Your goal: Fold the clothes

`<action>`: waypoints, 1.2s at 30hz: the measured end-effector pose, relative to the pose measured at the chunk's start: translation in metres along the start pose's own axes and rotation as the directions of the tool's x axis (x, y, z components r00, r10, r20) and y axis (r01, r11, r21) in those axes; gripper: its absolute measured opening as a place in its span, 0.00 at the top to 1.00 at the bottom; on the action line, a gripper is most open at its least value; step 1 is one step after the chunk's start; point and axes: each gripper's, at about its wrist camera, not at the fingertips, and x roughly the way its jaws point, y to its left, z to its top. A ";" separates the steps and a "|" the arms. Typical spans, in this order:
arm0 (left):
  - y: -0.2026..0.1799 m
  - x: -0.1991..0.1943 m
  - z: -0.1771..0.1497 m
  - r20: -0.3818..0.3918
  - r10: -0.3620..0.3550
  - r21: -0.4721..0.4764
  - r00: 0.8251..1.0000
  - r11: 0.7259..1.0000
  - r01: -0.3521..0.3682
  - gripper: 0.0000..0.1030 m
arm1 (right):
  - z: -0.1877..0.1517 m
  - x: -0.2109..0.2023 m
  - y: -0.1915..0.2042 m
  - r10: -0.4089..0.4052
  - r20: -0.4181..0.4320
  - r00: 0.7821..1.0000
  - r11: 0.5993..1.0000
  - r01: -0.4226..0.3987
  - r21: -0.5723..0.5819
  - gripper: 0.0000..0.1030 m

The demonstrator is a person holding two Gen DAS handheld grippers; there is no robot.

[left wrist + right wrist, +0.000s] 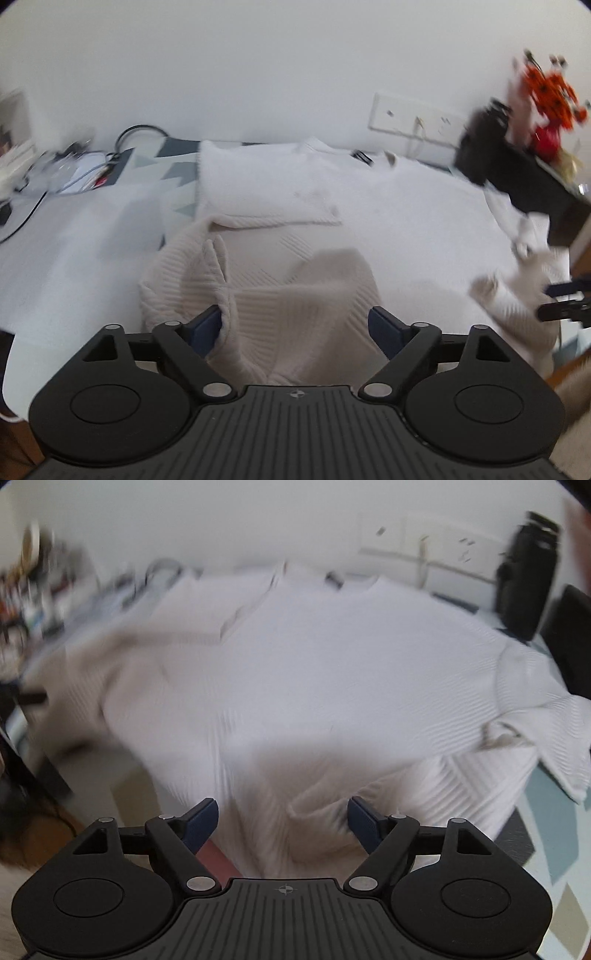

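Note:
A cream ribbed sweater (295, 206) lies spread over the table, its near hem bunched up toward me. My left gripper (295, 328) is open, its blue pads (207, 326) wide apart, with a raised fold of the hem lying loosely between them. The right gripper (282, 821) is open too, and rumpled sweater cloth (295, 701) sits between its fingers without being pinched. Its dark fingertips (565, 299) show at the right edge of the left wrist view, beside a sleeve (517, 291). Both views are blurred by motion.
A patterned mat (177, 166) covers the table under the sweater. Cables and small clutter (74, 166) sit at the far left. A black box (517, 173) with orange flowers (550, 96) stands at the far right, below a wall socket strip (413, 118).

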 end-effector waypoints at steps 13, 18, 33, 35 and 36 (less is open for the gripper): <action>-0.011 0.043 -0.002 -0.110 -0.017 0.134 0.994 0.990 0.032 0.04 | 0.039 -0.035 -0.108 -0.185 0.286 0.940 0.854 0.010 0.521 0.89; -0.009 0.066 0.007 -0.122 -0.003 0.187 0.993 0.982 0.026 0.06 | 0.046 -0.022 -0.120 -0.267 0.203 0.942 0.821 0.112 0.560 0.61; 0.048 0.119 0.047 -0.113 -0.067 -0.167 0.991 0.985 0.048 0.72 | 0.050 -0.017 -0.041 -0.049 0.197 0.979 0.994 0.029 0.106 0.01; 0.046 0.124 0.050 -0.112 -0.059 -0.158 0.992 0.987 0.041 0.71 | 0.050 -0.019 -0.036 -0.042 0.180 0.983 0.998 0.031 0.063 0.01; 0.046 0.126 0.051 -0.112 -0.057 -0.164 0.992 0.986 0.039 0.71 | 0.049 -0.021 -0.033 -0.050 0.176 0.983 0.998 0.044 0.038 0.01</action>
